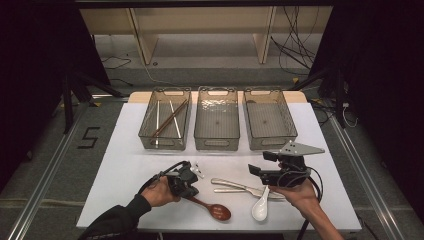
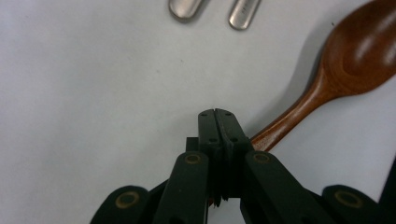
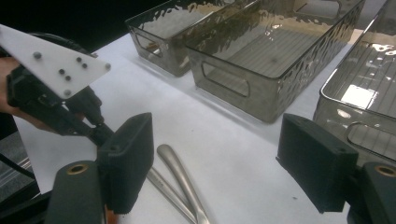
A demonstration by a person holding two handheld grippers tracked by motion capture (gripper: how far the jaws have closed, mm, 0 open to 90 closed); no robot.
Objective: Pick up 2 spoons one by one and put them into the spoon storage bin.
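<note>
The left gripper point(image 2: 218, 114) has its two black jaws pressed together on the thin handle of the brown wooden spoon point(image 2: 327, 79) — the handle goes in under the jaws from 2 o'clock, and the round bowl lies on the white table point(image 2: 93, 93) at the upper right. In the high view this spoon point(image 1: 216, 210) rests at 4 o'clock from the left gripper point(image 1: 192, 176), its bowl toward the near edge. The right gripper point(image 3: 215, 154) has its jaws wide apart, with nothing between them. Under it lie two long silver metal utensil handles point(image 3: 180, 179) side by side, and in the high view a white ceramic soup spoon point(image 1: 260, 206) lies at 7 o'clock from the right gripper point(image 1: 258, 169). At 12 o'clock stand three smoky transparent plastic bins point(image 1: 216, 120) in a row — the left one holds several chopsticks point(image 1: 169, 119).
</note>
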